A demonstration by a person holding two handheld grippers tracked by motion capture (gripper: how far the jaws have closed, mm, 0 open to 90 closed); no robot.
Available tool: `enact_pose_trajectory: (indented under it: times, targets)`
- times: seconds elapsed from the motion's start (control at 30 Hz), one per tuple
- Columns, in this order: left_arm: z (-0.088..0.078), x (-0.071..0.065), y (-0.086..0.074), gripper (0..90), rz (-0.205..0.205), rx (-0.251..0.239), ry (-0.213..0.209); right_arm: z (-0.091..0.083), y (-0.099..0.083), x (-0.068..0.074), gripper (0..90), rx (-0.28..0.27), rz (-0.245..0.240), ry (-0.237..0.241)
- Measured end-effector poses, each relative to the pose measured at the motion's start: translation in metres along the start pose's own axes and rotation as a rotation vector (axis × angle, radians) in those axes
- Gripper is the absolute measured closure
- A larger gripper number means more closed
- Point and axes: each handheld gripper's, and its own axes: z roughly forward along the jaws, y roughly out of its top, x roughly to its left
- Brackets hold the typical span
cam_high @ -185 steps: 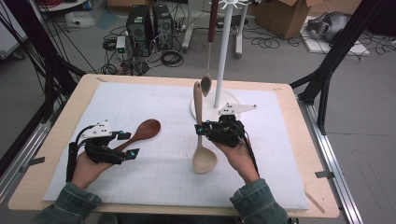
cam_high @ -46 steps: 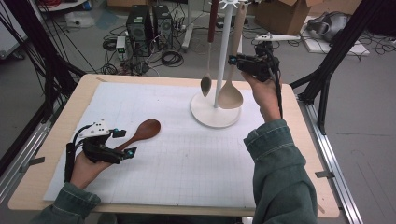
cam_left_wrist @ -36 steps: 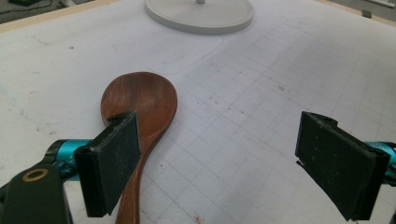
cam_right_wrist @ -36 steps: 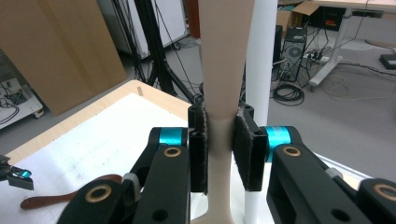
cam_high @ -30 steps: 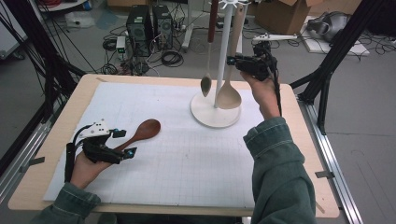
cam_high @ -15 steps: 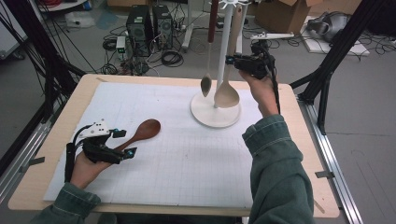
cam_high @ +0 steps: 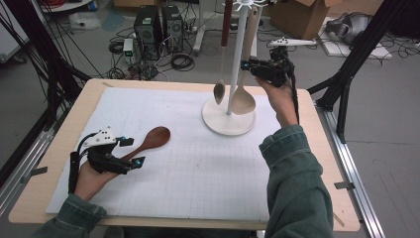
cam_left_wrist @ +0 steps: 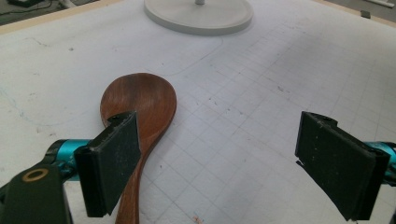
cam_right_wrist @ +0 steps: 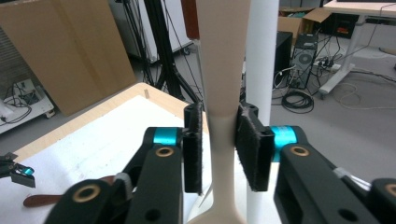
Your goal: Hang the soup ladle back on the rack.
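Observation:
A pale wooden spoon (cam_high: 242,99) hangs from the white rack (cam_high: 236,59), bowl down, beside a small dark spoon (cam_high: 219,91). My right gripper (cam_high: 247,64) is raised at the rack. In the right gripper view its jaws have just been opening: the pale handle (cam_right_wrist: 222,70) stands between the pads (cam_right_wrist: 252,149) with thin gaps, so the right gripper (cam_right_wrist: 219,140) is open. A brown spoon (cam_high: 153,138) lies on the mat. My left gripper (cam_high: 132,151) rests open at its handle. In the left gripper view the brown spoon (cam_left_wrist: 140,102) runs under one pad of the wide-open left gripper (cam_left_wrist: 224,163).
The rack's round white base (cam_high: 229,121) sits at the far middle of the gridded white mat (cam_high: 198,168), and shows as a disc (cam_left_wrist: 198,14) ahead of the left gripper. Cardboard boxes, computers and cables lie on the floor beyond the table's far edge.
The pale spoon, on the mat in my right gripper six seconds ago, now hangs on the rack. In the last second the right jaws have parted slightly. The left hand has stayed put.

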Motion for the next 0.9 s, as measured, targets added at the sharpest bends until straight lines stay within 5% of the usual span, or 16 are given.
enact_pose_trajectory:
  times: [0.23,0.37,0.53,0.73,0.9]
  targets:
    - [0.001,-0.001,0.0,14.6,0.003,0.002,-0.002,-0.011,-0.013,-0.002,68.9,-0.031,0.008,0.04]
    - [0.001,0.0,0.0,14.6,0.005,0.003,-0.003,-0.015,-0.016,0.0,68.9,-0.026,0.001,0.119]
    - [0.001,-0.001,0.0,14.5,0.004,0.004,-0.006,-0.017,-0.019,0.008,73.7,-0.029,-0.023,0.218]
    - [0.0,0.0,0.0,14.5,0.004,0.0,-0.002,-0.019,-0.021,0.012,87.8,-0.01,-0.046,0.28]
    - [-0.001,0.001,0.0,14.5,0.002,-0.001,-0.005,-0.024,-0.018,0.012,89.6,-0.022,-0.052,0.305]
